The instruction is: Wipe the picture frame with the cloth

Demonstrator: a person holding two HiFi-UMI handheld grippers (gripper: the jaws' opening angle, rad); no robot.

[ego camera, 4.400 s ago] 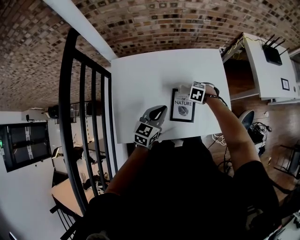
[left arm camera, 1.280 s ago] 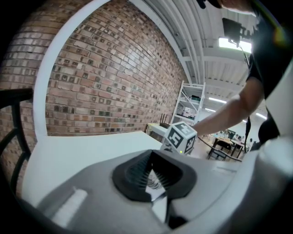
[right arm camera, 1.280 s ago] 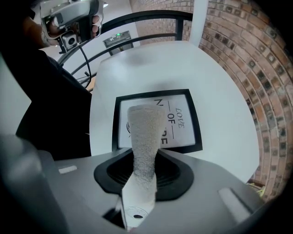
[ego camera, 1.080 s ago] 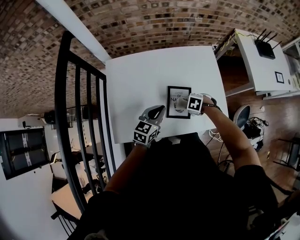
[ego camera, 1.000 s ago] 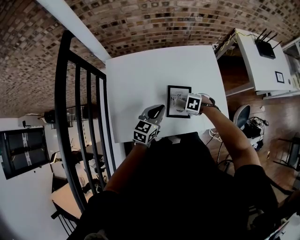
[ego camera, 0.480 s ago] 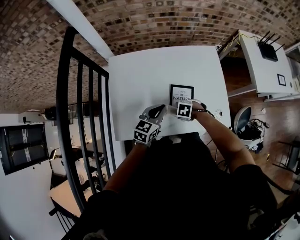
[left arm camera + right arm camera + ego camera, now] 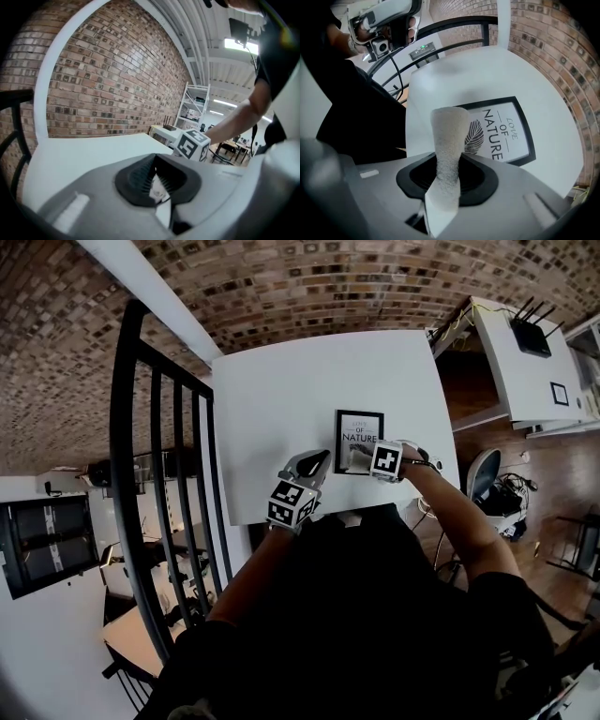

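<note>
White surface (image 7: 281, 399), rectangular, set against a brick wall (image 7: 93, 84); a black railing (image 7: 159, 474) runs along its left edge

- Open room: the far half and the left part of the surface are bare. The right edge drops off a short way past the frame, and the near edge lies just behind both grippers.
- Frame (image 7: 359, 432): black rim, lying flat in the near-right part of the surface, clear of every edge. It holds a white print with a dark leaf drawing.
- Writing: "LOVE OF NATURE" in three lines, "NATURE" the largest, readable in the right gripper view.
- Cloth (image 7: 449, 140): pale and nubbly, folded into a strip. It juts out past the jaws over the near end of the frame, by the leaf. Whether it touches the glass cannot be told.
- Right hand-held gripper (image 7: 447, 180): clenched on the cloth, at the frame's near-right corner.
- Left hand-held gripper (image 7: 314, 465): jaws closed together with nothing between them. It sits at the near edge, left of the frame and apart from it.
- Router (image 7: 530, 334): black with antennas, on a white cabinet well to the right
</note>
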